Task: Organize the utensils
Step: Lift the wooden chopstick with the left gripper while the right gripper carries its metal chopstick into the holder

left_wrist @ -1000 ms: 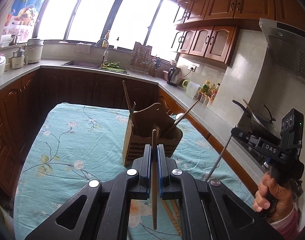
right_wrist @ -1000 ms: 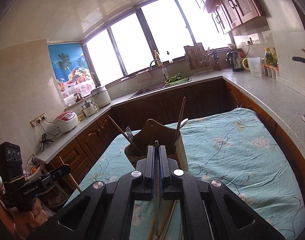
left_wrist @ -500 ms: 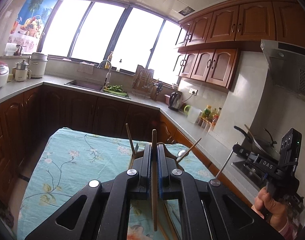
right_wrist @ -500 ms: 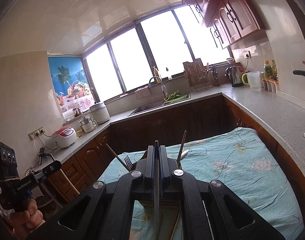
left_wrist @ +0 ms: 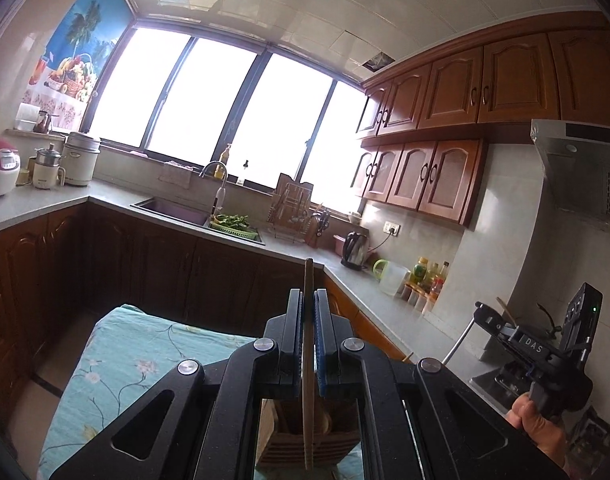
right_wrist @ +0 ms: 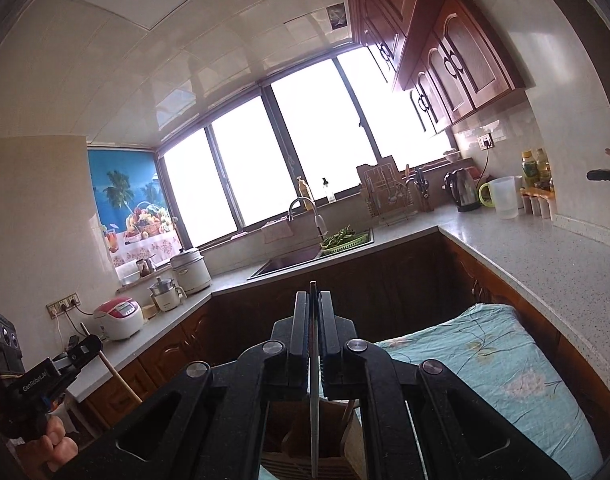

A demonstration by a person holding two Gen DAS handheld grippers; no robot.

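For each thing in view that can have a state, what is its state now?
left gripper: shut on wooden chopstick, held upright
right gripper: shut on thin metal utensil, held upright
wooden utensil holder: upright on the table, below both grippers
upper cabinets: doors closed

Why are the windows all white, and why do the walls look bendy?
Left wrist view: the big bright kitchen windows are overexposed by daylight. Right wrist view: same glare; the fisheye lens curves the brown wooden wall cabinets and edges.
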